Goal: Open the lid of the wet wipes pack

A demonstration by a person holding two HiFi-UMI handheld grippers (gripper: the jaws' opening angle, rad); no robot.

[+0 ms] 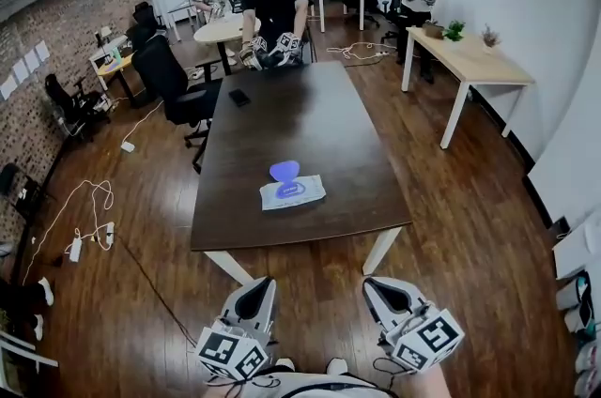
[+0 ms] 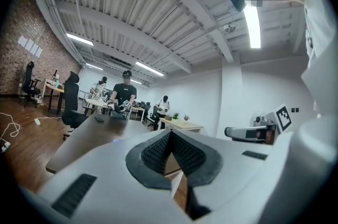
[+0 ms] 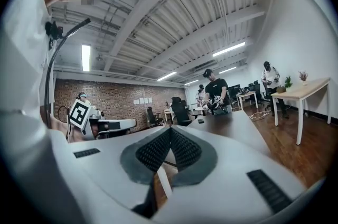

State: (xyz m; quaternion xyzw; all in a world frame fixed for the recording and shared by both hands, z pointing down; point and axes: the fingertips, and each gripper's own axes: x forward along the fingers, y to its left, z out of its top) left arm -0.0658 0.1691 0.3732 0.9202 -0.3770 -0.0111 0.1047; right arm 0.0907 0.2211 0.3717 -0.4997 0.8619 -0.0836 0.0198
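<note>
Left claw (image 1: 258, 288), right claw (image 1: 380, 286) shut — wipes pack (image 1: 293, 192) lid (image 1: 285, 169) up

On the dark brown table (image 1: 310, 119), the wet wipes pack (image 1: 293, 193) is white with a blue-violet label, and its lid (image 1: 285, 170) is the same blue-violet. At the table's near end, the left gripper (image 1: 257, 283) and right gripper (image 1: 377, 283) are white, with dark grey ribbed pads (image 2: 154, 152) and black-and-white square-patterned cubes (image 1: 230, 354). The floor (image 1: 451, 227) around the table is reddish-brown wood.
</note>
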